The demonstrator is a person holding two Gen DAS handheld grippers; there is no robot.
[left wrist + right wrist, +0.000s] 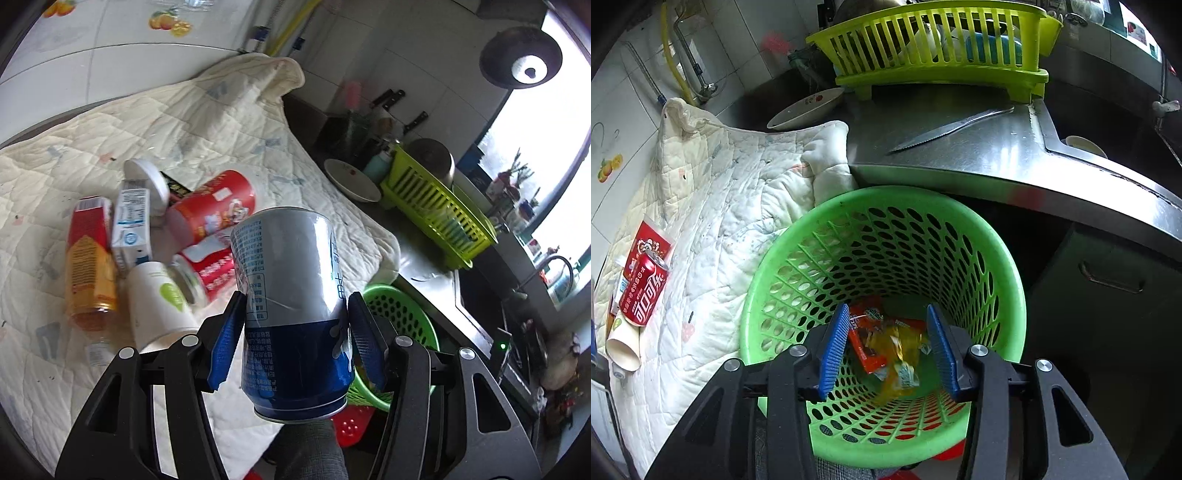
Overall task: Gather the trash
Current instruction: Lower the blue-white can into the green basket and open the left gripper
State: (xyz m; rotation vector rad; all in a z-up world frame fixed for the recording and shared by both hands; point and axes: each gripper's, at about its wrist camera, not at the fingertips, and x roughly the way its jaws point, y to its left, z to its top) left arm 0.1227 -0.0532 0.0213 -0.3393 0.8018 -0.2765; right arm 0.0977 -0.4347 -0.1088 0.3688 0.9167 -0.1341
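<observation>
My left gripper (295, 306) is shut on a blue and silver drink can (284, 251), held upright above the quilt's edge. Behind it on the quilt (184, 122) lies a pile of trash: a red cola can (214, 273), a red tub (214, 206), a white cup (159, 302), a milk carton (131, 225) and an orange bottle (90, 266). My right gripper (887, 308) hangs open over the green basket (886, 195). Below its jaws a blurred yellow wrapper (901, 347) and a red-orange packet (866, 343) lie in the basket's bottom. The green basket (402, 306) also shows just right of the held can.
A steel counter (979, 158) carries a knife (953, 127), a lime dish rack (934, 44) and a white bowl (807, 109). The sink (1086, 144) is at the right. The basket stands on the floor against the counter's front, beside the quilt's hanging edge (831, 173).
</observation>
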